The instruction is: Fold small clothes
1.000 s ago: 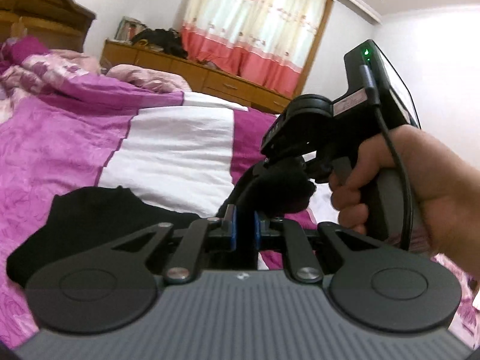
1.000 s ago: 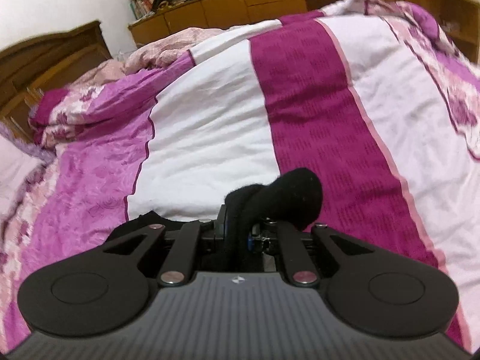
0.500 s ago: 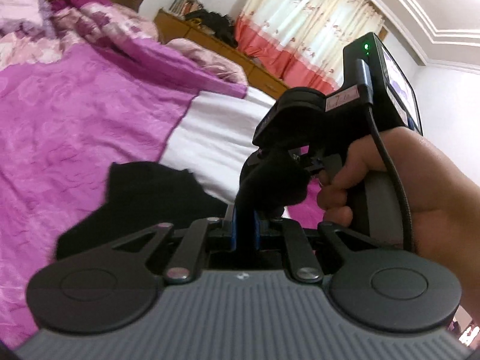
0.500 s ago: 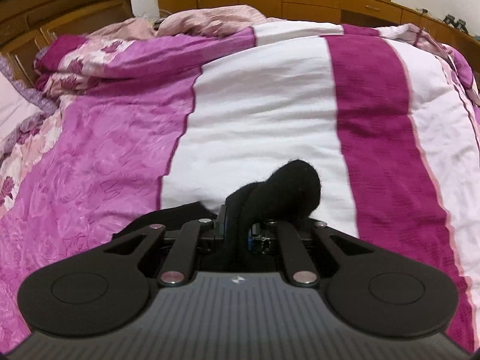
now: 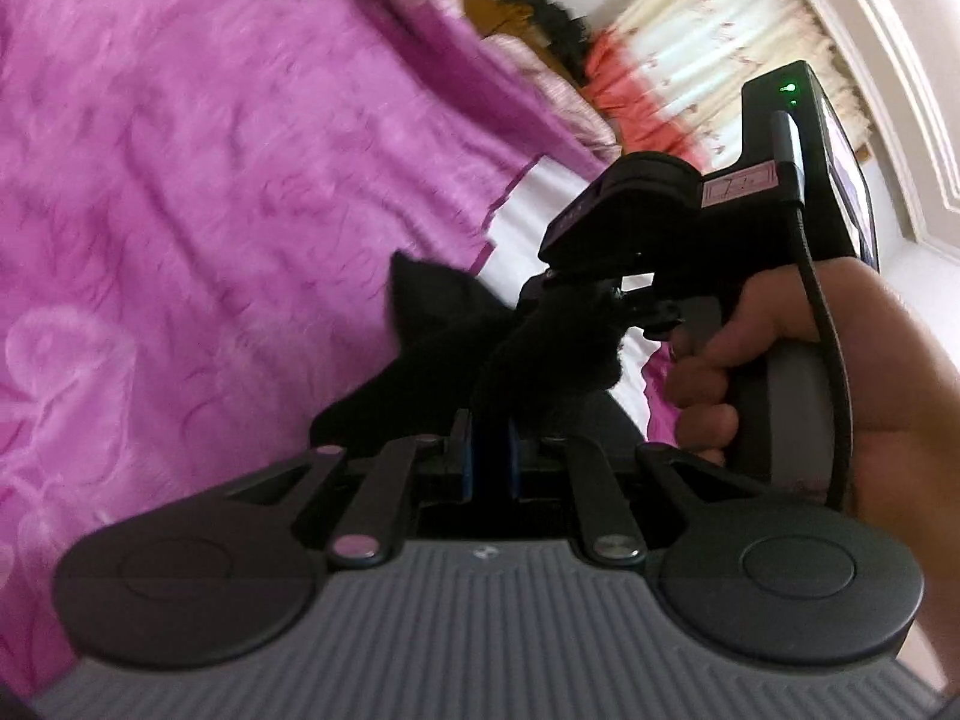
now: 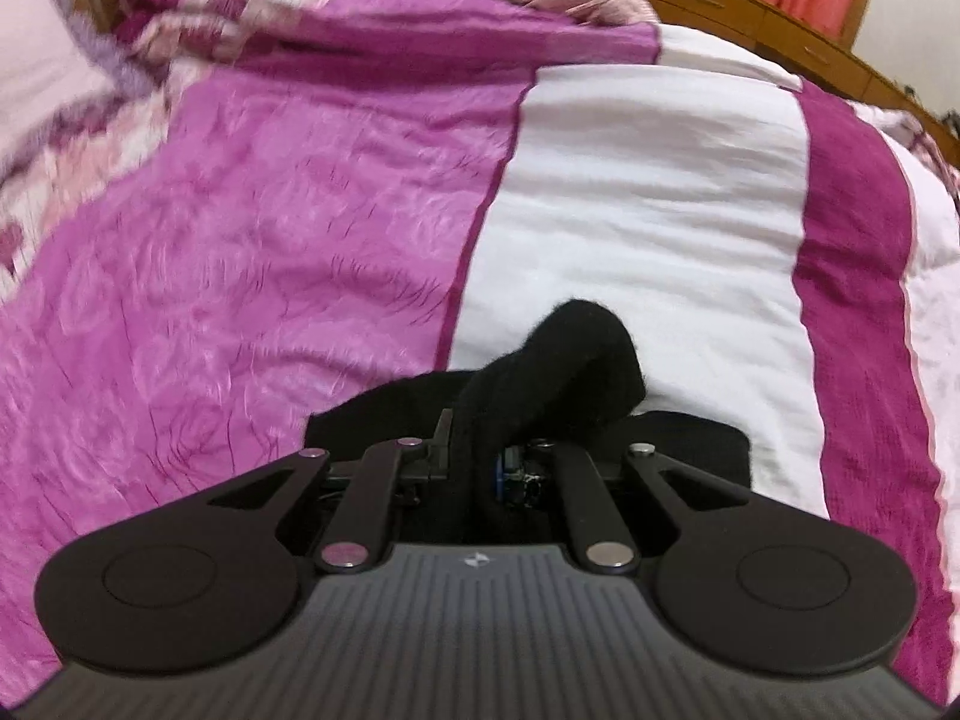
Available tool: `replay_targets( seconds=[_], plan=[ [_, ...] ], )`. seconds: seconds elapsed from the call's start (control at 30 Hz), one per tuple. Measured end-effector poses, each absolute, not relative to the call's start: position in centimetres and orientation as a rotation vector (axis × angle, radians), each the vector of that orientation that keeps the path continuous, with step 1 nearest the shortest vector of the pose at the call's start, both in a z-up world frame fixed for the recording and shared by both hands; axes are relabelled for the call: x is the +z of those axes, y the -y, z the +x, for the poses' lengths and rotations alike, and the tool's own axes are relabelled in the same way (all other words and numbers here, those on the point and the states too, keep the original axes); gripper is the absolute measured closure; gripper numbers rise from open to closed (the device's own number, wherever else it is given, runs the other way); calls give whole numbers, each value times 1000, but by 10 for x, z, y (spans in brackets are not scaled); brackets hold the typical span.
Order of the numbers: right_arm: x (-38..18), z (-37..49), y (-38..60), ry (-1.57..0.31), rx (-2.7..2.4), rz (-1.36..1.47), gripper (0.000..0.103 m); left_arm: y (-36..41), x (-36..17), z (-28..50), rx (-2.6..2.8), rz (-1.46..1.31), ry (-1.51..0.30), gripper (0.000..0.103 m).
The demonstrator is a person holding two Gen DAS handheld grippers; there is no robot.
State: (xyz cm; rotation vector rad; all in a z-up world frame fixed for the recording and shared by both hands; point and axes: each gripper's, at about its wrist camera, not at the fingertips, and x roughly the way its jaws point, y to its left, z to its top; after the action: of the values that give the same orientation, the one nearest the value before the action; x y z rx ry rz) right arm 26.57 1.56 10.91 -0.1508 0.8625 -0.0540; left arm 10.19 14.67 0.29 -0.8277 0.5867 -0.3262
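The bed (image 6: 648, 192) is spread with a quilt (image 6: 240, 240) in broad bands of pink-purple, white and deep magenta. A small black garment (image 6: 690, 438) lies partly on the white band near the purple one, and rumpled floral bedding (image 6: 198, 12) is heaped at the far end.

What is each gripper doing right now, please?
Left gripper: shut on the black garment.
Right gripper: shut on the black garment.

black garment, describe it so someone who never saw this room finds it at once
Start at the bed with the purple, white and magenta striped cover. The black garment lies where the purple stripe meets the white, pinched by the left gripper and right gripper. It is the only black cloth there.
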Motion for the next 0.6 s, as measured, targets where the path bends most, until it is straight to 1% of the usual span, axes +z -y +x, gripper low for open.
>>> replay_targets(
  seconds=[0.23, 0.37, 0.53, 0.6],
  plan=[
    [90, 273, -34, -893, -100, -183, 92, -162, -16, 94, -284, -998, -624, 90],
    [84, 275, -43, -909, -110, -229, 92, -169, -25, 84, -251, -1108, -634, 95],
    [73, 279, -58, -922, -112, -324, 91, -172, -31, 75, -229, -1162, -654, 96],
    [72, 280, -61, -936, -94, -331, 89, -169, -24, 72, -193, -1092, -645, 99]
  ],
)
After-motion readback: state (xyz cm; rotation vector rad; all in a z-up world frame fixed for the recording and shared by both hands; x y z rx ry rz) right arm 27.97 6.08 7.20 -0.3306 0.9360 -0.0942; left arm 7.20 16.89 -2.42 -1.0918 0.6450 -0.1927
